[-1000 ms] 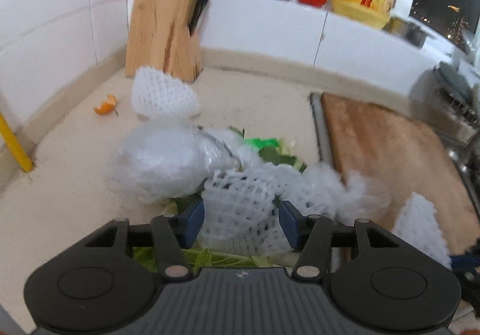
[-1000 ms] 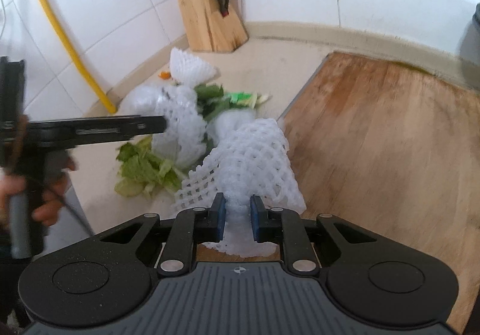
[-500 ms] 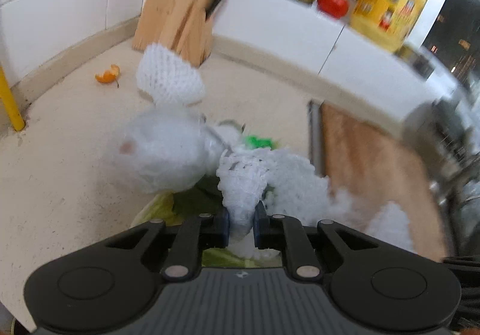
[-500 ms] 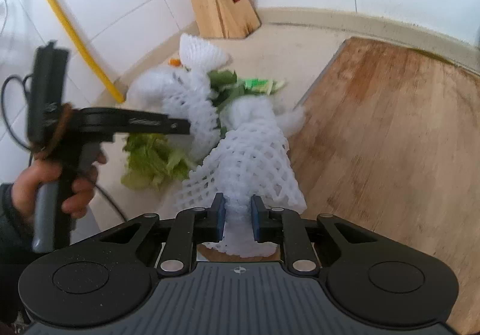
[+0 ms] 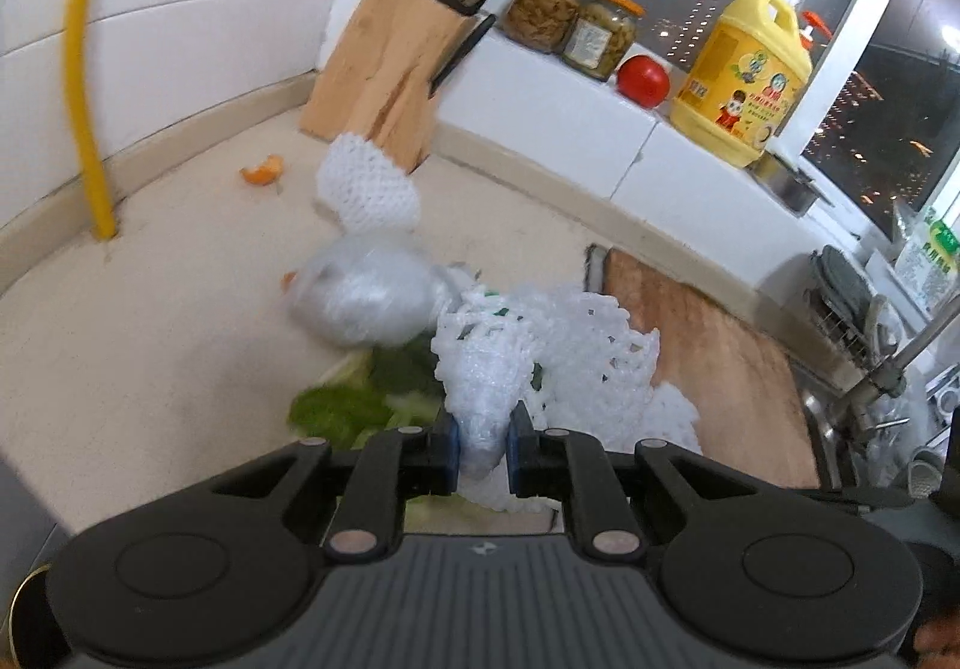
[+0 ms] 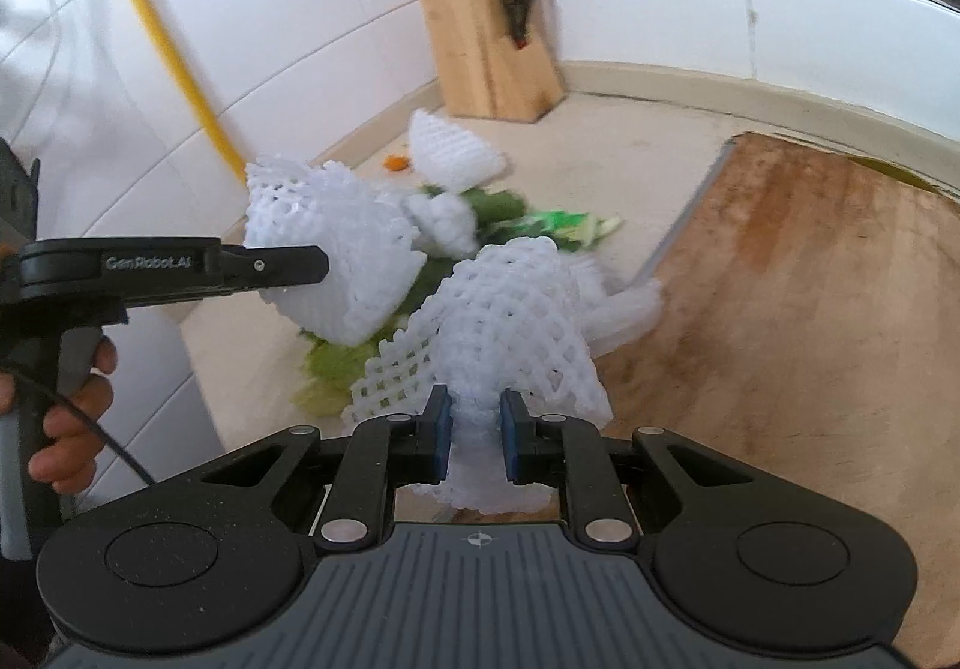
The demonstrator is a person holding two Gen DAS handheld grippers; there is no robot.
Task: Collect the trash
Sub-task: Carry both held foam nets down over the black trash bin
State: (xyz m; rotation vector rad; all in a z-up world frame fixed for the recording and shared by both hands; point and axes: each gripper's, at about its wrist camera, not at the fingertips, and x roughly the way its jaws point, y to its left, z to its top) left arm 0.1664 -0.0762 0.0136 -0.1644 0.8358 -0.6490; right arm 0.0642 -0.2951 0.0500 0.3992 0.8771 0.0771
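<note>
"GenRobot.AI" stands in raised letters on the left claw (image 6: 273,268) arm. The labels on the yellow jug (image 5: 739,81) and the jars (image 5: 573,30) are too blurred to read.

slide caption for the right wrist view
Right claw pinches a white foam fruit net beside the wooden cutting board.

The right gripper (image 6: 474,432) pinches a white foam net (image 6: 510,321) at six o'clock, while the left gripper (image 6: 312,267) at nine o'clock lifts another foam net (image 6: 330,243) above the tabletop (image 6: 630,129).
</note>
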